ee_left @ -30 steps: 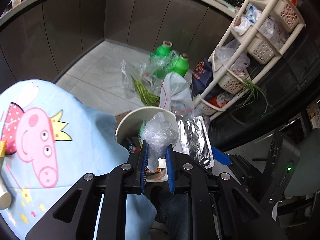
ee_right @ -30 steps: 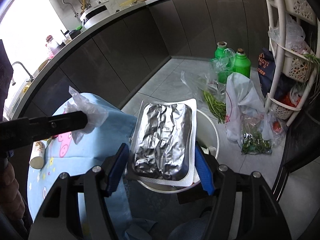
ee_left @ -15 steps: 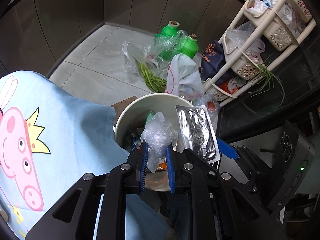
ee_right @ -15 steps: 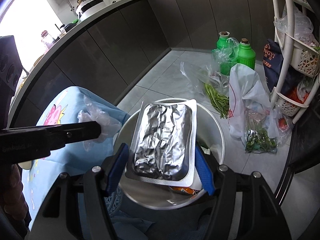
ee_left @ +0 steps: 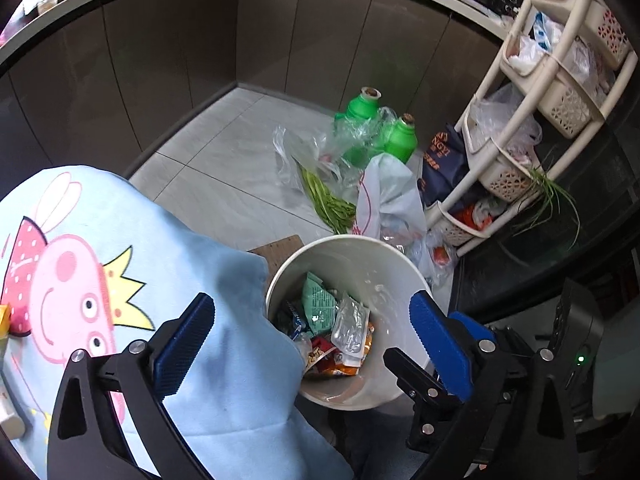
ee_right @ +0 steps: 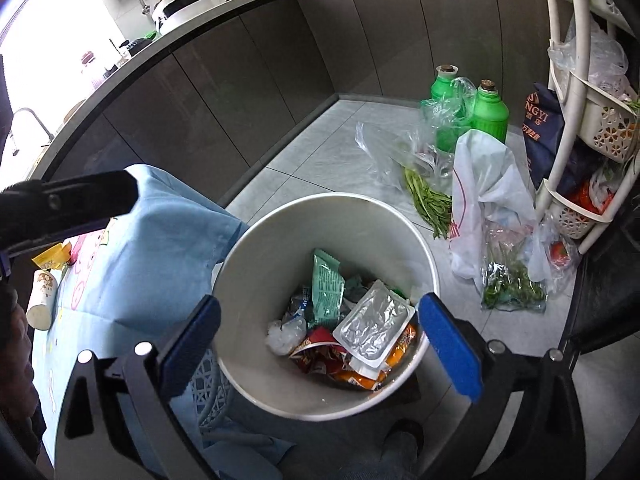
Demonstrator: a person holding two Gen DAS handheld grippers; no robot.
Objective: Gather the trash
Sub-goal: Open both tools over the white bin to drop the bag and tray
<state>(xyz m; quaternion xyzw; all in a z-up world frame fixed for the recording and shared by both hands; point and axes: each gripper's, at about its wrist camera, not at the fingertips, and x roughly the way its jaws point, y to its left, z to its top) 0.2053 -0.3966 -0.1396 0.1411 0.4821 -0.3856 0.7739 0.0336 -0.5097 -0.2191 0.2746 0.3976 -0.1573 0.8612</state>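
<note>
Both claws opening wide over the white bin point(ee_right: 240, 264), nothing between either pair of pads. Left claw point(ee_left: 312, 344) empty, hanging above the bin's near rim beside the blue cartoon cloth point(ee_left: 120, 240) on the bench. Right claw point(ee_right: 320, 344) empty too. Foil tray point(ee_right: 372, 324) now lying inside the bin on top of the snack wrappers point(ee_right: 328, 280), crumpled clear plastic point(ee_right: 286, 332) just beside it. Half a second earlier, plastic pinched in the left claw and tray clamped in the right, both above the bin. Judged: two pieces binned, drop step complete. Farther off, green bottles point(ee_right: 488, 112) and bagged greens on the floor
</note>
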